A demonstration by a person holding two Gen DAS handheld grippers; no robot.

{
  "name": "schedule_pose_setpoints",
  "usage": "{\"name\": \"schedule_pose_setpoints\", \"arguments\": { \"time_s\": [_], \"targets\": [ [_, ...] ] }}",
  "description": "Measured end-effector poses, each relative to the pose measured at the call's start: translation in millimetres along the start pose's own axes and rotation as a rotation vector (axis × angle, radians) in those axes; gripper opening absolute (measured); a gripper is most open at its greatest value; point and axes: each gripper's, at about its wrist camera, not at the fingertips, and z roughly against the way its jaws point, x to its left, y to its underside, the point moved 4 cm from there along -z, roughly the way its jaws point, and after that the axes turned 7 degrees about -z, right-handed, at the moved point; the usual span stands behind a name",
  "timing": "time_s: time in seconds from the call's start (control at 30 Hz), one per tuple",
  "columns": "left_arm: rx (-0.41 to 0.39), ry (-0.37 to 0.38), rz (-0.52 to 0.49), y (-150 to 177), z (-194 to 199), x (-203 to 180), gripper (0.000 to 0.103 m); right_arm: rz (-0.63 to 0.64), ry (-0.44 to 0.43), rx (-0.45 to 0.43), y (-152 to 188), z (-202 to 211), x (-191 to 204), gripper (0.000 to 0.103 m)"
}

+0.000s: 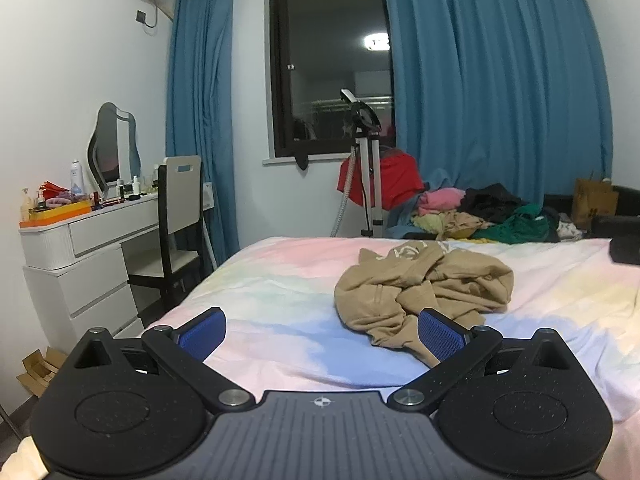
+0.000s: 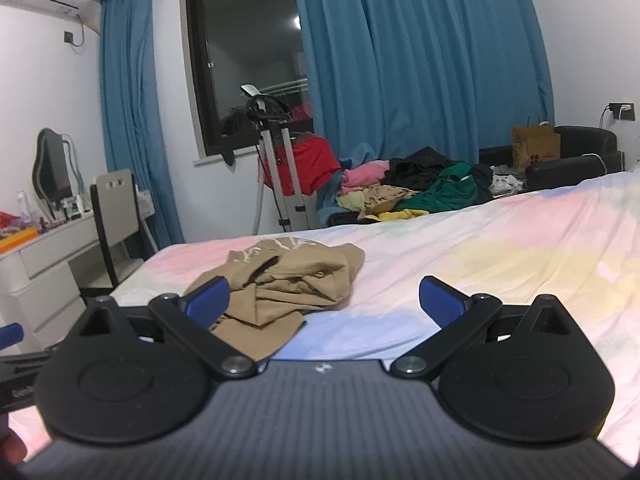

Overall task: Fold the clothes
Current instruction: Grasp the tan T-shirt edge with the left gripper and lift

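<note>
A crumpled tan garment (image 1: 424, 288) lies in a heap on the bed with the pastel sheet (image 1: 280, 280). My left gripper (image 1: 322, 330) is open and empty, held above the near part of the bed; the garment is just ahead and to its right, behind the right fingertip. In the right wrist view the same tan garment (image 2: 288, 280) lies ahead and to the left of my right gripper (image 2: 324, 300), which is open and empty above the sheet (image 2: 500, 248). A bit of the left gripper (image 2: 10, 332) shows at that view's left edge.
A pile of mixed clothes (image 1: 480, 216) lies beyond the far side of the bed, under blue curtains. A tripod stand (image 1: 368, 168) with a red garment stands by the window. A white dresser (image 1: 80, 248) and a chair (image 1: 176, 224) are on the left. A paper bag (image 2: 536, 148) is at the right.
</note>
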Motion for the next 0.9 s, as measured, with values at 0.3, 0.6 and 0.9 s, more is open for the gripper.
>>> {"name": "schedule_pose_setpoints", "arguments": {
  "time_s": [0.3, 0.6, 0.9],
  "targets": [
    [0.218, 0.108, 0.002, 17, -81, -24, 0.103, -0.072, 0.007, 0.018, -7, 2, -21, 0.103],
    [0.279, 0.185, -0.048, 4, -185, -47, 0.101, -0.129, 0.028, 0.054, -3, -16, -37, 0.103],
    [0.195, 0.17, -0.166, -24, -252, -98, 0.099, -0.189, 0.073, 0.071, 7, -41, -52, 0.103]
  ]
}}
